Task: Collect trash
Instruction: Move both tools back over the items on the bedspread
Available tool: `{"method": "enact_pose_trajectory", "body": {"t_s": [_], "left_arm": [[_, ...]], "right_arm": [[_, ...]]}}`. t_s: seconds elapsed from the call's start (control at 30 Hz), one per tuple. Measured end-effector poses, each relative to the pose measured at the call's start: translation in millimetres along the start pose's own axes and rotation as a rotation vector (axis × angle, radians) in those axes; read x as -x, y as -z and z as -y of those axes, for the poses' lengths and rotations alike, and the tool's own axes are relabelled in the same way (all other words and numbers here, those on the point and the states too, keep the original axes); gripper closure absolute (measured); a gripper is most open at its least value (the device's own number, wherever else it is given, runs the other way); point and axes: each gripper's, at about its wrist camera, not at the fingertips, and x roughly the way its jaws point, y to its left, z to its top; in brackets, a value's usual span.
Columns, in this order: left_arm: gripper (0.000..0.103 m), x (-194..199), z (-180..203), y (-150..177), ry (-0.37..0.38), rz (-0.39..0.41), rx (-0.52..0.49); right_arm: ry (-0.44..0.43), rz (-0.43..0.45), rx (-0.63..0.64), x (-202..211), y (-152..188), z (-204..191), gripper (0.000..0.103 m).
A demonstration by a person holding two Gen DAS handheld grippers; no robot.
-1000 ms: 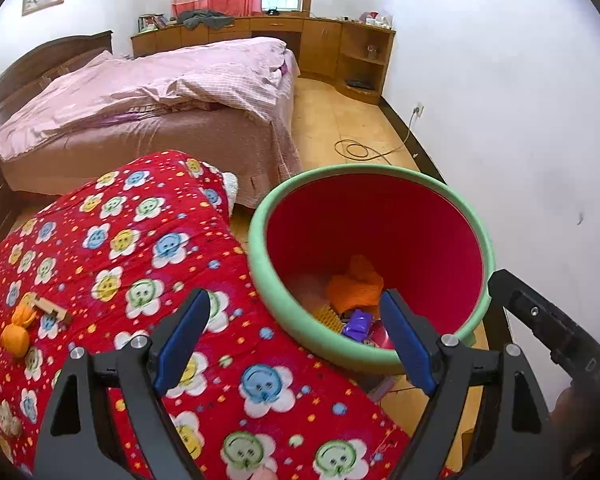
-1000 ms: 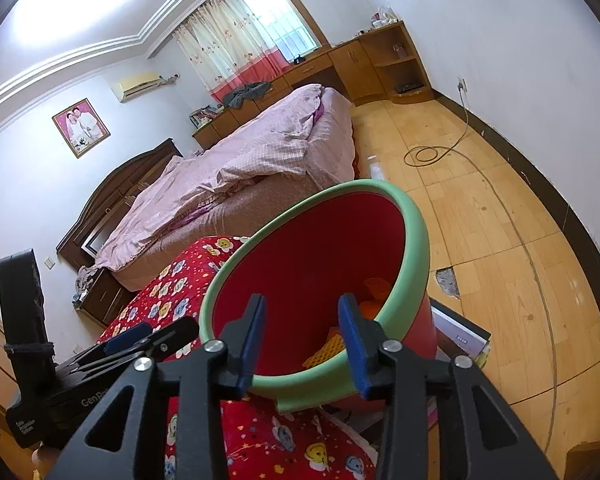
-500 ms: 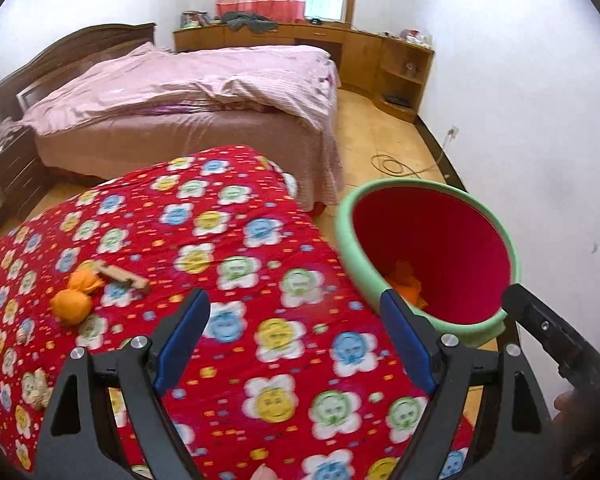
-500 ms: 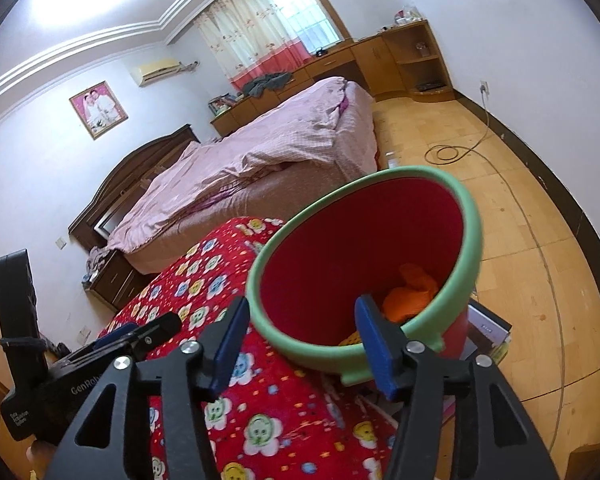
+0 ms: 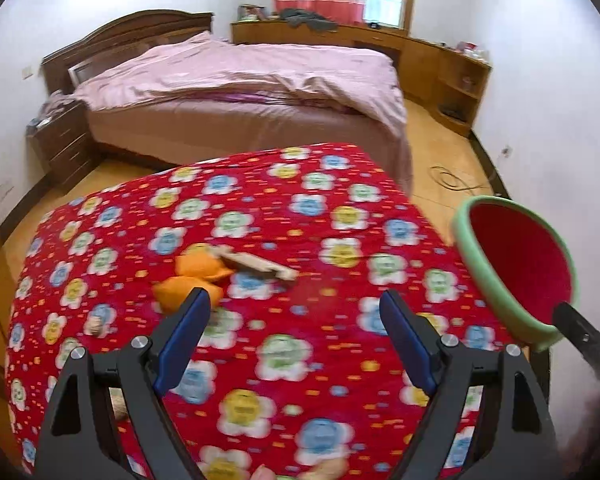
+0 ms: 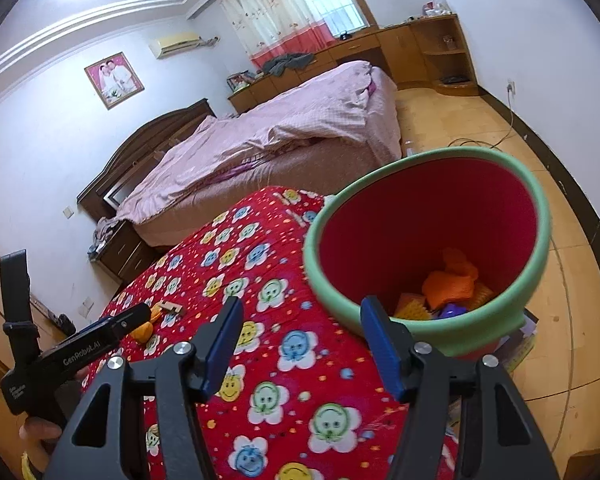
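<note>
The left hand-held gripper (image 5: 294, 314) hangs released and empty, jaws spread wide, above the worktop (image 5: 340, 208) with its red flowered cover. The right hand-held gripper (image 6: 300, 328) is likewise released and empty, held just before the green-rimmed red bin (image 6: 420, 332), which stands at the worktop's right edge and already holds orange, yellow and purple scraps. Remaining trash lies near the left jaw: orange peel pieces (image 5: 192, 280) touching a pale wooden stick (image 5: 256, 264). Judged step: reach for the next item with the left unit. Recommended: shift left to centre the peel between the jaws, descend without snagging the soft cover, and close on one piece only.
</note>
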Motion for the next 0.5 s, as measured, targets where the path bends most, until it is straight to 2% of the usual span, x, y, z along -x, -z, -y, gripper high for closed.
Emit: {"method": "enact_pose_trajectory", "body": {"t_s": [0.3,0.5], "left_arm": [[0.017,-24.4,-44.2,-6.0,-0.057,-0.031,0.027],[0.017,-45.8,-61.0,-7.0,-0.062,-0.062,0.046]], "right_arm": [[0.007,-0.038,0.022,-17.5,4.5,-14.9,0.038],[0.028,-0.053,0.022,-26.2,6.3,-14.5,0.038]]}}
